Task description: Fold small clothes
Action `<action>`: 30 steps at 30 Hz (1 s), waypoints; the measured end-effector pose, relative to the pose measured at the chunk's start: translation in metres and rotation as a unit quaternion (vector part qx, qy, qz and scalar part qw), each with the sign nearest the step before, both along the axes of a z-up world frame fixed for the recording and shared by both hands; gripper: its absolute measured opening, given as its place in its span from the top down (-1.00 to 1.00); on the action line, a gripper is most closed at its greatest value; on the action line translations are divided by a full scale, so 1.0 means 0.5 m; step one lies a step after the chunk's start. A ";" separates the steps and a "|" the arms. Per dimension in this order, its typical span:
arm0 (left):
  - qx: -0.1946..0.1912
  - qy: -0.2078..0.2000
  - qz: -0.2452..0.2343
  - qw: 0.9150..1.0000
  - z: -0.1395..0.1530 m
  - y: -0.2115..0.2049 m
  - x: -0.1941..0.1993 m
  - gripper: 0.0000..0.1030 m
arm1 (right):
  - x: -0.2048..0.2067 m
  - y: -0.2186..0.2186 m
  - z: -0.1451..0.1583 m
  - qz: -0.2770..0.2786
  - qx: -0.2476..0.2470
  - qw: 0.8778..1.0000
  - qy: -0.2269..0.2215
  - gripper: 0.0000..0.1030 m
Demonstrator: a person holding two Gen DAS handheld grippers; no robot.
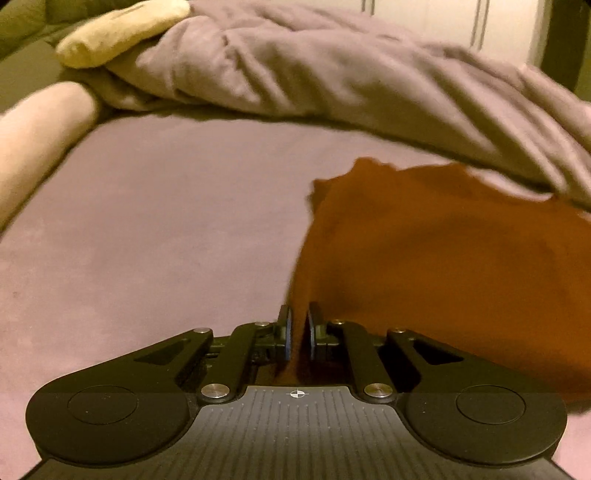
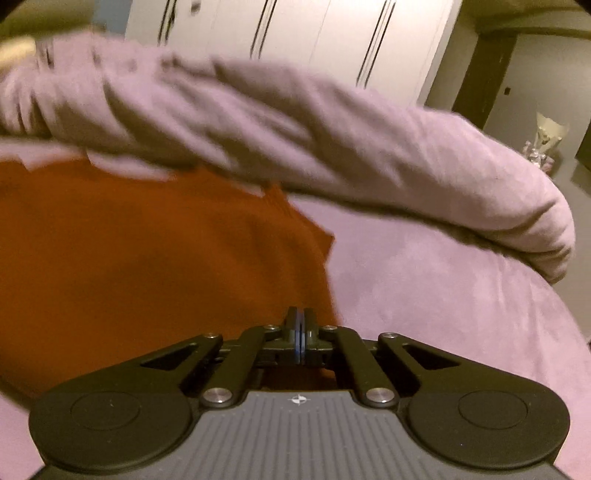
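A small rust-orange garment point(image 1: 443, 258) lies spread on the mauve bed sheet point(image 1: 166, 240). My left gripper point(image 1: 299, 332) is shut on the garment's near left corner; cloth runs between its pads. In the right wrist view the same garment point(image 2: 147, 258) fills the left half. My right gripper point(image 2: 300, 332) is shut, its blue pads together at the garment's near right corner, with the cloth's edge pinched between them. Both views are motion blurred.
A bunched mauve duvet point(image 1: 332, 81) lies across the bed behind the garment, also in the right wrist view point(image 2: 295, 140). Cream pillows point(image 1: 122, 29) sit at the far left. White wardrobe doors point(image 2: 314, 37) stand behind. The bed's right edge point(image 2: 569, 332) drops off.
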State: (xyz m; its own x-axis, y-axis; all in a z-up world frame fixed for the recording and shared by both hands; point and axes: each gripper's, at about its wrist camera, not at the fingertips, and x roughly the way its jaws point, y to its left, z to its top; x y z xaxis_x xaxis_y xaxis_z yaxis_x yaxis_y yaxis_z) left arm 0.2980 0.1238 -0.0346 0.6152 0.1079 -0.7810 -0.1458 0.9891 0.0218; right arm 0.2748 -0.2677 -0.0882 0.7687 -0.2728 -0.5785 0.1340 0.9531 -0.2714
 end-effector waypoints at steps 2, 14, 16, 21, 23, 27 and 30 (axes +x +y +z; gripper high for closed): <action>0.004 -0.013 0.010 1.000 0.015 0.004 -0.012 0.21 | -0.006 -0.012 0.012 -0.017 0.019 1.000 -0.011 0.99; 0.015 -0.116 -0.082 0.990 0.032 -0.146 0.021 -0.66 | 0.016 0.151 0.043 0.119 -0.009 0.988 -0.099 0.55; 0.022 -0.108 -0.093 0.989 0.008 -0.170 0.042 -0.66 | 0.033 0.184 0.030 0.148 -0.023 0.985 -0.087 0.53; 0.056 -0.096 -0.110 0.988 -0.056 -0.214 0.083 -0.68 | 0.058 0.229 -0.002 0.190 -0.071 0.975 -0.095 0.32; 0.066 -0.112 -0.105 0.986 -0.072 -0.219 0.092 -0.79 | 0.069 0.222 -0.011 0.194 -0.079 0.973 -0.100 0.28; 0.060 -0.114 -0.086 0.988 -0.094 -0.211 0.121 -0.89 | 0.101 0.192 -0.010 0.170 -0.051 0.978 -0.106 -0.37; 0.055 -0.120 -0.084 0.988 -0.101 -0.203 0.126 -0.95 | 0.137 0.138 -0.005 0.144 0.040 0.985 -0.085 -0.60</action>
State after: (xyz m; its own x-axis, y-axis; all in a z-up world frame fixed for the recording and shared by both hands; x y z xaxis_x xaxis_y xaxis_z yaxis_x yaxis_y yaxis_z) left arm 0.3609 0.0225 -0.0850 0.7972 0.0648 -0.6002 0.0058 0.9934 0.1150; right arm 0.3432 -0.1988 -0.0908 0.8953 0.0122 -0.4452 -0.1084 0.9755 -0.1913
